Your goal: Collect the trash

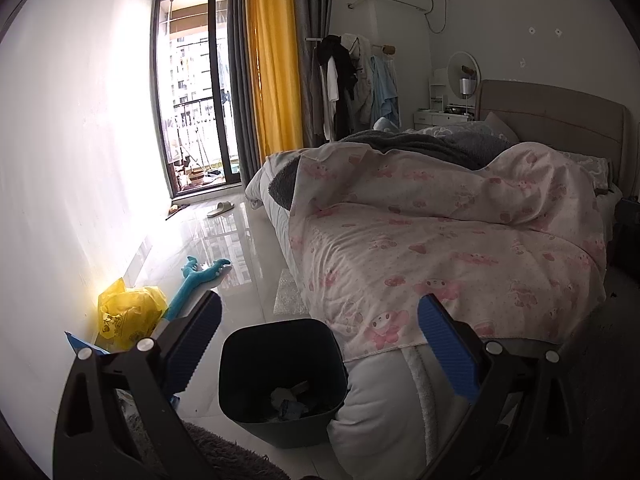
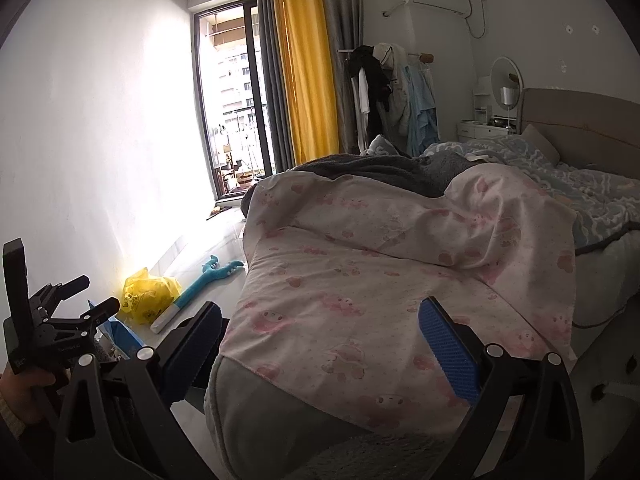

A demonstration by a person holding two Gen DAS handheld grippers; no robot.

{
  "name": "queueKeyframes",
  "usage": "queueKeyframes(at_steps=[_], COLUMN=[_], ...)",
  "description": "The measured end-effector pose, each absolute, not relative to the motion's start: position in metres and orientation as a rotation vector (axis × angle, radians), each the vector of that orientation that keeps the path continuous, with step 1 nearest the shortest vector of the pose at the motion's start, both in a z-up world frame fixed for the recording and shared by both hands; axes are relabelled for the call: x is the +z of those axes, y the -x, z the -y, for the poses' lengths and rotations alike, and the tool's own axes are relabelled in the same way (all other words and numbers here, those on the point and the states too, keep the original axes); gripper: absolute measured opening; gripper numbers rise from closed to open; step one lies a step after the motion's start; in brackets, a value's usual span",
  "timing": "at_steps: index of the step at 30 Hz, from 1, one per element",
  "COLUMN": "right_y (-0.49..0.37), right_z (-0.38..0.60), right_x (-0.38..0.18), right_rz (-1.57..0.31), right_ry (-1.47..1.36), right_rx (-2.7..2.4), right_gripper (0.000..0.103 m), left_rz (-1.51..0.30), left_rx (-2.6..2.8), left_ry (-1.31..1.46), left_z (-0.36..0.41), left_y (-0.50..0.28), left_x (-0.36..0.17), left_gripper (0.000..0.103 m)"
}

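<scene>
The left gripper (image 1: 320, 344) hangs spread and empty above the dark bin (image 1: 282, 384) beside the bed (image 1: 440, 248); scraps lie inside. The right gripper (image 2: 320, 348), spread too, faces the quilt.

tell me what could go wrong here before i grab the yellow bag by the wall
1. The yellow bag lies crumpled against the blue plush toy; a wide grab by the open left gripper might catch the toy too.
2. The black bin stands tight against the hanging duvet, so a swing past could tip it.
3. The glossy floor may let the bin slide.
</scene>
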State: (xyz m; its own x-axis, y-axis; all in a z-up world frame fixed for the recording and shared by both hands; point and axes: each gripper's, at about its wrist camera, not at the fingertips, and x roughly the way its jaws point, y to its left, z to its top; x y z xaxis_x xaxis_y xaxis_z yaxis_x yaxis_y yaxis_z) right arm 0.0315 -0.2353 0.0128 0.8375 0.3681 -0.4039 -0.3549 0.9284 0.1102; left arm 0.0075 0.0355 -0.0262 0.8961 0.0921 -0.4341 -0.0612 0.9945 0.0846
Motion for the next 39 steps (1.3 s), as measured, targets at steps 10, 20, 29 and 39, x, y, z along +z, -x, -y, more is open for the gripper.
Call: queueKeyframes(at_steps=[10,20,29,39], right_y=[-0.0313,-0.0319,-0.0312,-0.0316], right_z=[0.2325,0.2307,0.2296,0.23], right_x=[0.0127,0.0123,0.0125,0.0126], right_rz=[-0.436,-0.44,-0.441,-0.441], right_ry=[-0.024,-0.027,-0.027,-0.027], right_rx=[0.382,0.383,0.383,0.383], right_gripper=[0.1,0.1,0.1,0.1], left_rz=[-0.466,-0.467,-0.469,-0.47], left_rx=[0.078,0.077,0.078,0.078], left_ry=[-0.058,-0.055,-0.055,-0.057], left_z=[-0.0384,-0.0383,-0.0386,-0.0384], left_y=[-0.0091,-0.0091,-0.009,-0.0091], left_x=[-0.0283,-0.0282,-0.0283,-0.0283], left_gripper=[0.1,0.1,0.1,0.1])
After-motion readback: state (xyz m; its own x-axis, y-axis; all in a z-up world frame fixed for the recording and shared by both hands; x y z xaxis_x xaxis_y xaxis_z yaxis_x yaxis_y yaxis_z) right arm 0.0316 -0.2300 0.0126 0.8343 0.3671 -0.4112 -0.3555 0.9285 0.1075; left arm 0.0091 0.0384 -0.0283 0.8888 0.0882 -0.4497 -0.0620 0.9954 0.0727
